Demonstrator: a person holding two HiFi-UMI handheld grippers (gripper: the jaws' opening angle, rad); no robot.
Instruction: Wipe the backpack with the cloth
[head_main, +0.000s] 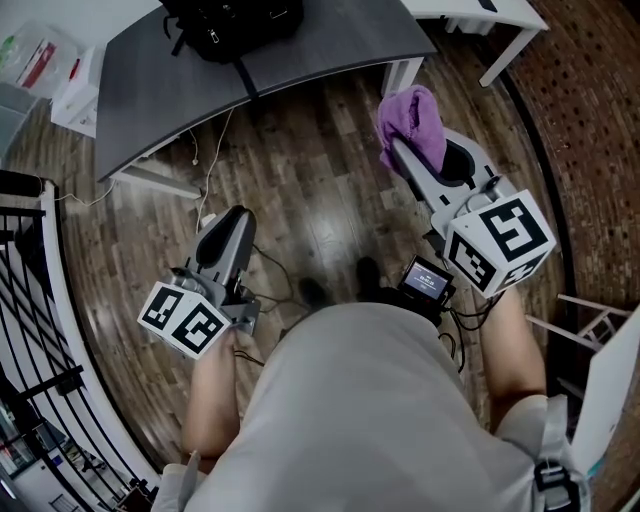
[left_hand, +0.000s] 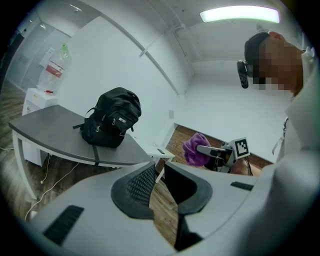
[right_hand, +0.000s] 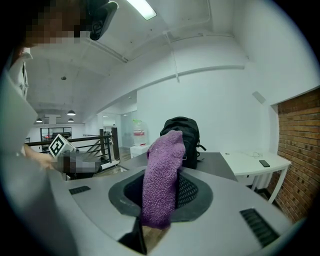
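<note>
The black backpack (head_main: 235, 25) stands upright on the grey curved desk (head_main: 140, 95), far ahead of both grippers; it also shows in the left gripper view (left_hand: 111, 117) and behind the cloth in the right gripper view (right_hand: 184, 131). My right gripper (head_main: 400, 150) is shut on a purple cloth (head_main: 412, 122), which sticks up and hangs down between its jaws (right_hand: 161, 175). It is held in the air short of the desk. My left gripper (head_main: 232, 218) hangs lower over the wooden floor, its jaws (left_hand: 159, 172) a narrow gap apart with nothing between them.
A white table (head_main: 500, 15) stands to the right of the desk, with a phone on it (right_hand: 264, 163). A brick wall (right_hand: 300, 150) runs on the right. A black railing (head_main: 30, 300) is at the left. Cables (head_main: 205, 170) trail on the floor under the desk.
</note>
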